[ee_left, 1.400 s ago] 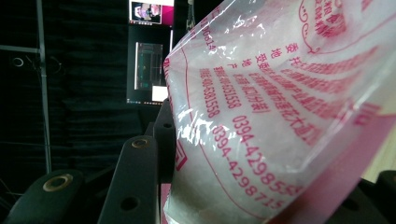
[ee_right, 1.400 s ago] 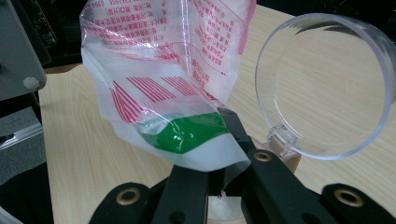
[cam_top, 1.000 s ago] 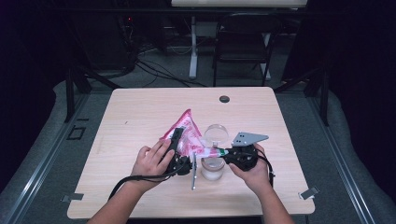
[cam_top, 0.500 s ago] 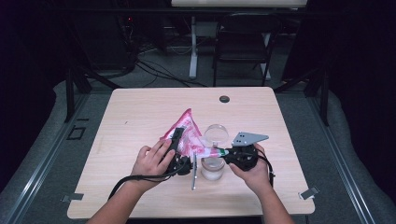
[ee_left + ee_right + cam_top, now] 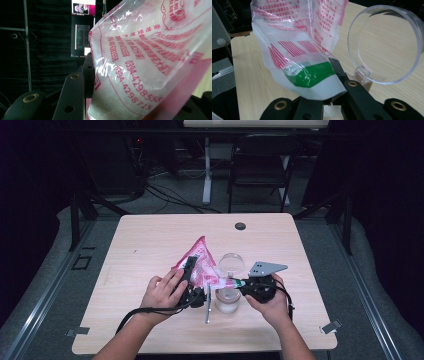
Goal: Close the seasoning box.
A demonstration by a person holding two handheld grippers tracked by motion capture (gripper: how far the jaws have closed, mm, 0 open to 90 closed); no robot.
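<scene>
Hands come in from the bottom of the high view, and with them we hold a gripper on each side of a pink-and-white printed plastic bag [image 5: 200, 265] near the middle of the light wooden table [image 5: 150, 240].

Our left gripper [image 5: 192, 275] is clamped on the bag's body. In the left gripper view the film, with its rows of pink print and digits [image 5: 150, 62], presses against the black jaw on the left of the picture, and the jaws stand partway apart because the bulk of the bag fills the space between them.

Our right gripper [image 5: 239, 283] is pinched tight on a lower corner of the bag — the corner with the green patch [image 5: 314, 73]. In the right gripper view the jaws meet over the white edge of the film, which bunches just above them.

Just beyond that corner stands a clear glass jar [image 5: 227, 301], with its round transparent hinged lid [image 5: 387, 45] swung up and tilted open. The bag's gripped corner sits right over the jar, close to the lid's hinge; we cannot tell whether film and glass touch.

Farther back on the table, well apart from all this, lies a small dark round cap [image 5: 240, 226]. The grey three-cornered plate [image 5: 267, 267] rides on top of the right gripper.
</scene>
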